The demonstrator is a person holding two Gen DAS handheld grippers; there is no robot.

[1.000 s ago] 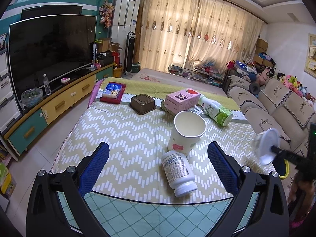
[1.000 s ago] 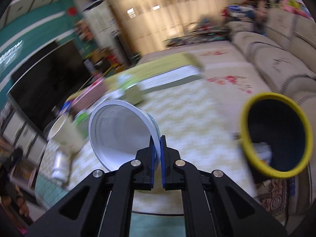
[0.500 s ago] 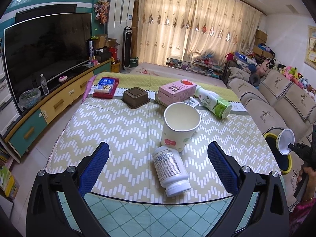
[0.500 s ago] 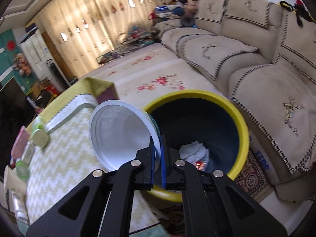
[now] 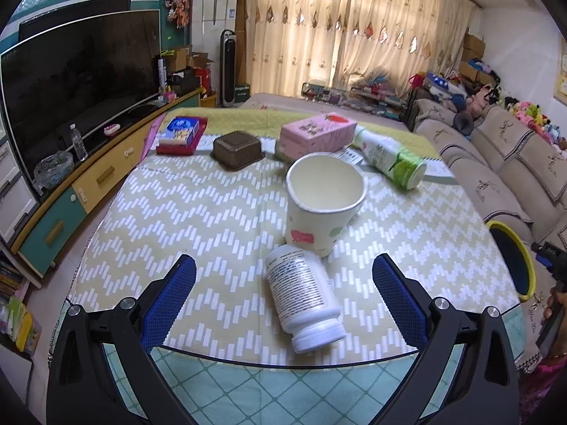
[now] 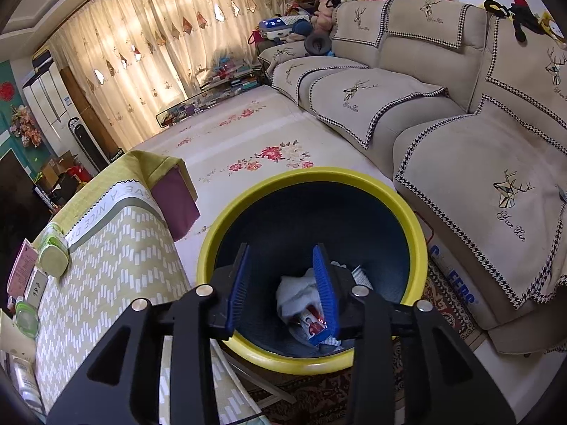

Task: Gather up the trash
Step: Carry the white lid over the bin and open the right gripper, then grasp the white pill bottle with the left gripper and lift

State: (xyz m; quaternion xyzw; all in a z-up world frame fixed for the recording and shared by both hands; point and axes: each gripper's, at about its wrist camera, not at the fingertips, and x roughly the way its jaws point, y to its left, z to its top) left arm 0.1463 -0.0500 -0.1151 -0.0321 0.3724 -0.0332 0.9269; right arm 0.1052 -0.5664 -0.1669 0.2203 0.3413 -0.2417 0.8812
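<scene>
Right gripper (image 6: 283, 283) hangs over the yellow-rimmed trash bin (image 6: 386, 194), jaws partly apart and just been opening, nothing between the pads. Bin sits on the floor between the table (image 6: 106, 265) and the sofa (image 6: 460, 141); inside it, crumpled white paper (image 6: 296, 295) and a red-printed wrapper (image 6: 313, 326) lie at the bottom. Left gripper (image 5: 283, 283) hovers over the near table edge, jaws wide, empty. Between its fingers in that view: white pill bottle (image 5: 304, 297) lying on its side, cap toward the camera, touching the base of an upright paper cup (image 5: 322, 202). Farther back: green-capped bottle (image 5: 389, 159) on its side, pink box (image 5: 317, 131), brown container (image 5: 237, 150), blue-and-red box (image 5: 182, 134). Bin rim also visible at right in the left view, next to the right gripper's tip.
</scene>
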